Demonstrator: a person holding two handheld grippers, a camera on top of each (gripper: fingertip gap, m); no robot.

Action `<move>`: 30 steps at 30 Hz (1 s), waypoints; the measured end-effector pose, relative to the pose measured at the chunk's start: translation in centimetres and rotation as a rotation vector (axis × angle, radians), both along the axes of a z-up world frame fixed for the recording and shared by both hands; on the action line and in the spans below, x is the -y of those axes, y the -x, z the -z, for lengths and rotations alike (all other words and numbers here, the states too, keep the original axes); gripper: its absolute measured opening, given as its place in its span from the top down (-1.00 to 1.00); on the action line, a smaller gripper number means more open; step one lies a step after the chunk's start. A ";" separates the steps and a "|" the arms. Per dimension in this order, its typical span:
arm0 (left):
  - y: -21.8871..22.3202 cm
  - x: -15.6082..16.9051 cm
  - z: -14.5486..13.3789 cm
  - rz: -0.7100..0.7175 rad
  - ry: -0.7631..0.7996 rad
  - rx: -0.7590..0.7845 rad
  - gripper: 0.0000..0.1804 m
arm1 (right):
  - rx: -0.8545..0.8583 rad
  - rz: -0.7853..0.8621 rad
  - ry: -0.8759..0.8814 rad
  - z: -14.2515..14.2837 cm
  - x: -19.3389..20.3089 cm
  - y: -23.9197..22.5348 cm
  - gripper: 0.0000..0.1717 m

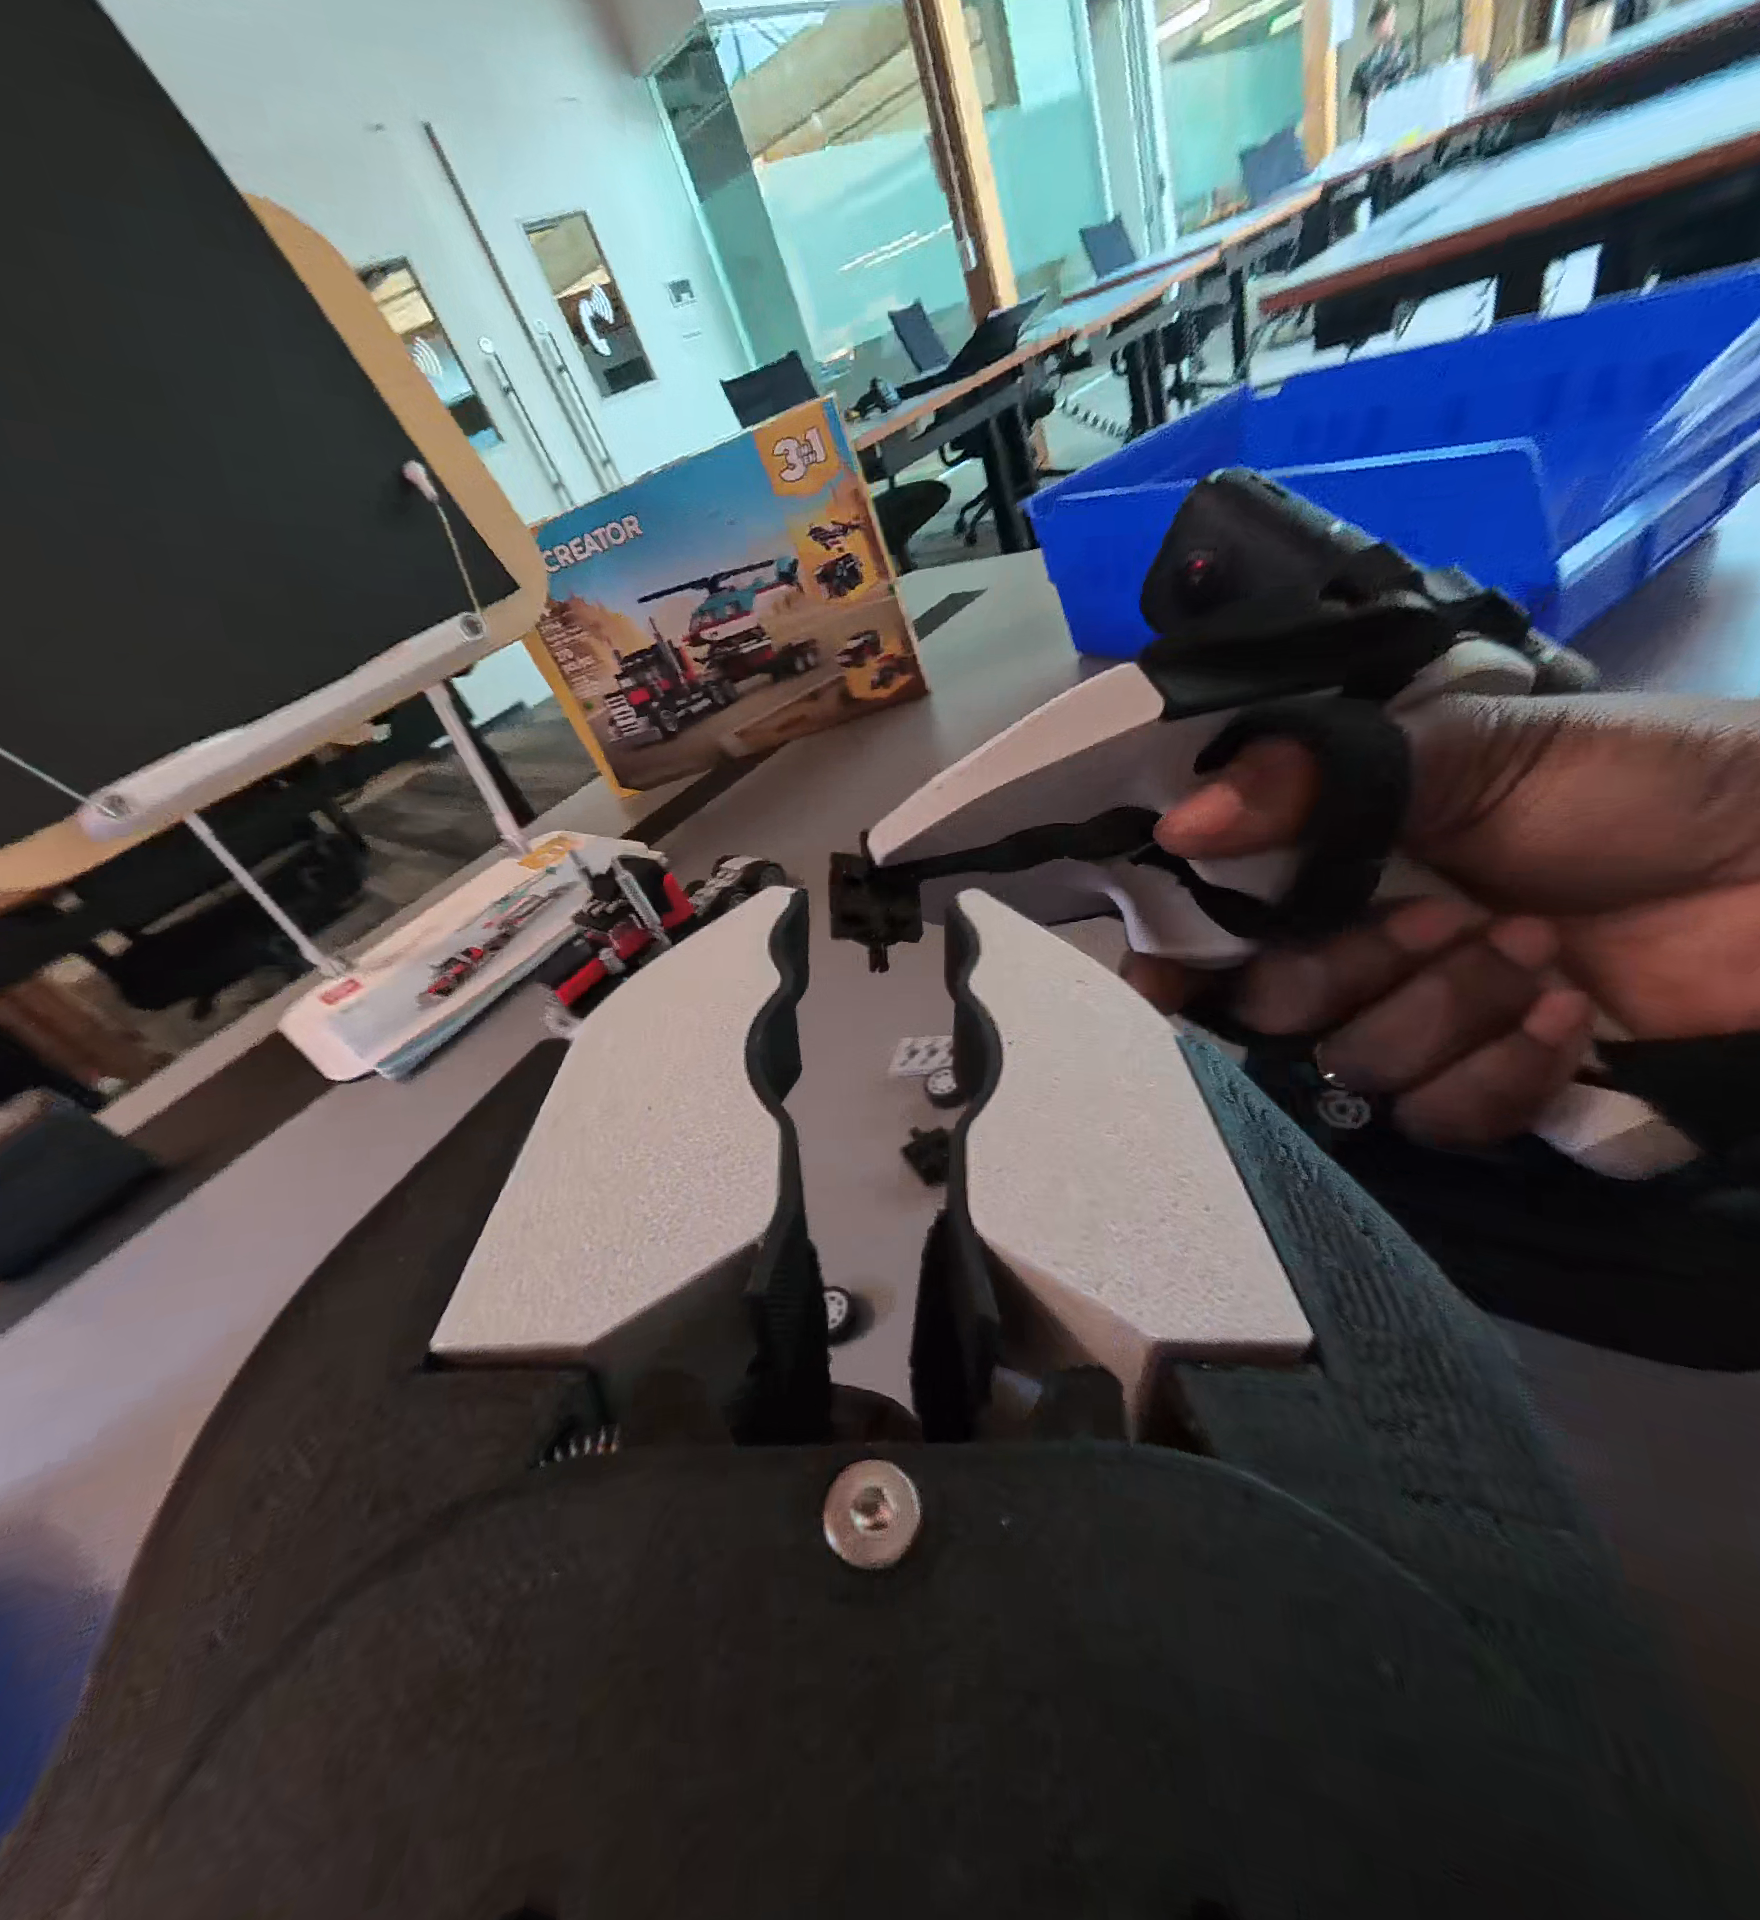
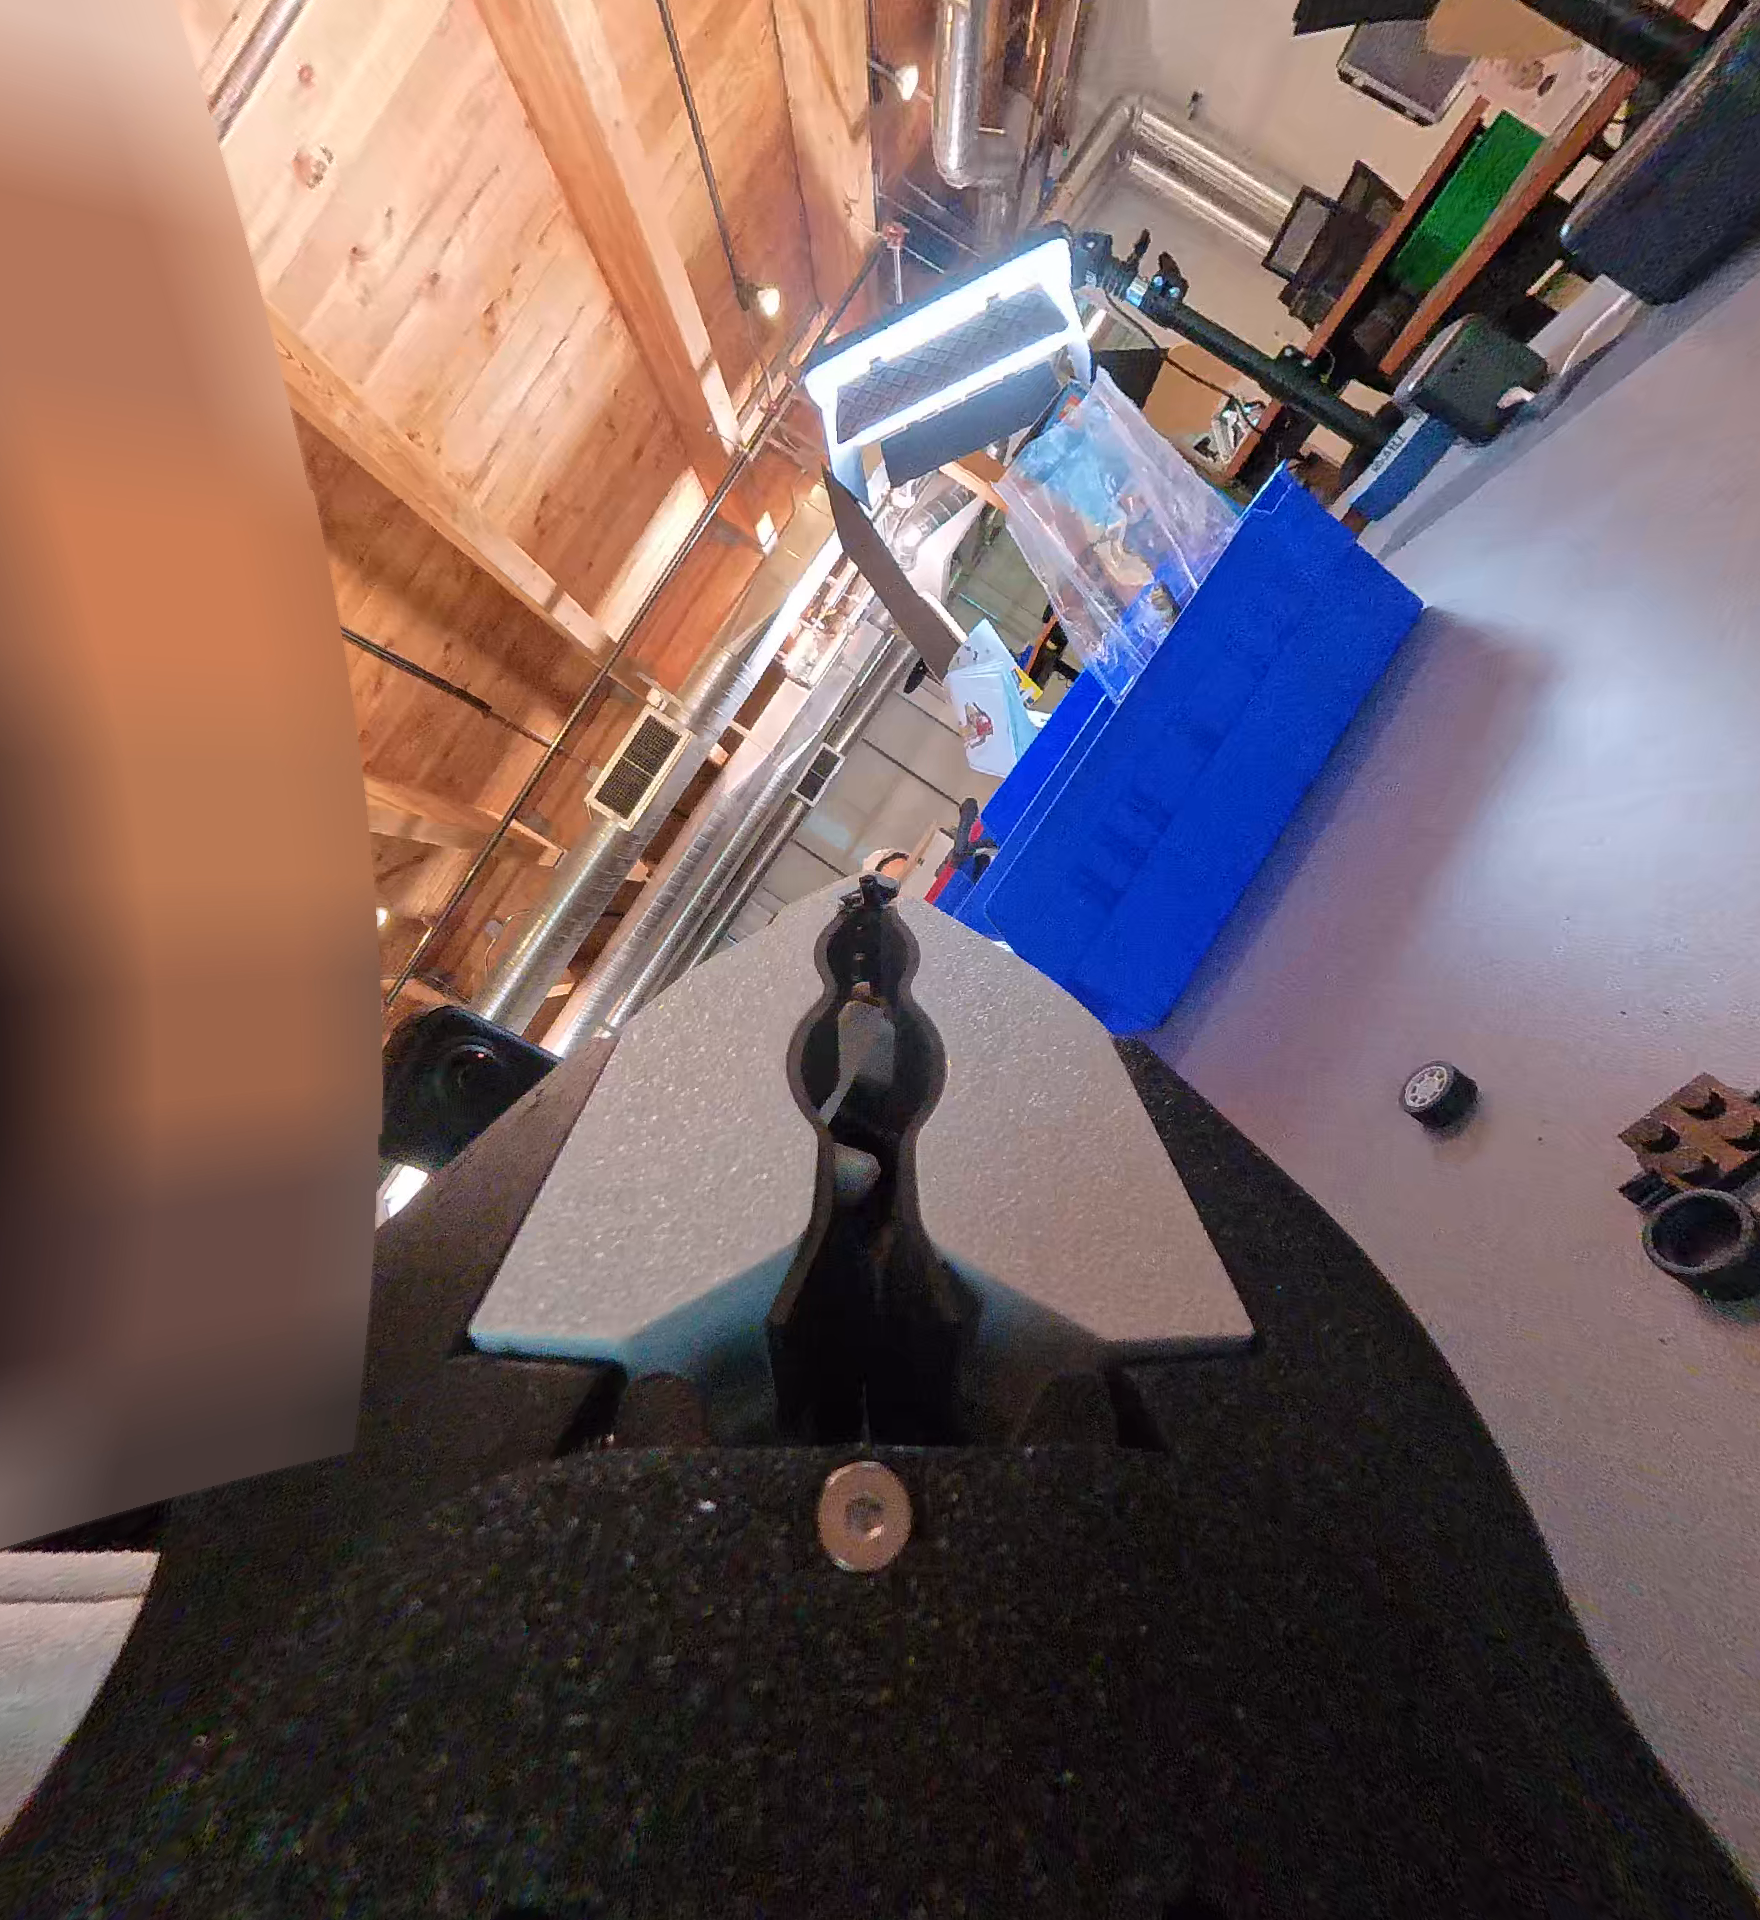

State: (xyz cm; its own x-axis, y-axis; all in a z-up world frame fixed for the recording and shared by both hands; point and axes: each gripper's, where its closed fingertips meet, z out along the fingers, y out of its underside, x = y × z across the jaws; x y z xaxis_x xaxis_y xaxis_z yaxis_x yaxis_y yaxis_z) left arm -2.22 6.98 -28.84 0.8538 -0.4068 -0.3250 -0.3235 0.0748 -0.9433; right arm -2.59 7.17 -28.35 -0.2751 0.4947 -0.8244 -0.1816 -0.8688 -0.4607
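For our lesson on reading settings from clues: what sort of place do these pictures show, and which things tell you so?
Probably an open-plan office or workshop: rows of long desks with office chairs, glass partitions, and bare timber ceiling with metal ducts above a grey worktable.

Left hand-held gripper (image 1: 876, 914) gapes empty; right hand-held gripper (image 1: 871, 847) is pinched closed.

Blue bin (image 1: 1541, 488): far end cut by picture's right edge.
Black piece (image 2: 868, 891): mostly hidden inside right gripper (image 2: 868, 914).
Booklet (image 1: 419, 977) left of bin: pages blurred.
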 end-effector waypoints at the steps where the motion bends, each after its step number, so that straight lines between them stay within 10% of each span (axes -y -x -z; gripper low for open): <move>1: 0.0 -0.2 0.1 -0.016 -0.005 -0.039 0.77 | -0.001 0.003 0.003 0.0 -0.1 0.0 0.95; 13: 2.3 0.3 -1.2 -0.028 0.027 0.085 0.81 | 0.013 -0.017 -0.153 -1.6 1.1 0.3 0.84; 21: 19.7 4.0 -6.4 -0.481 -0.034 0.114 0.81 | 0.111 0.157 -0.496 -3.1 -0.4 -1.6 0.79; 30: 31.4 5.6 4.3 -0.665 0.760 0.124 0.63 | 0.299 0.258 -0.629 -0.8 -2.4 -3.7 0.78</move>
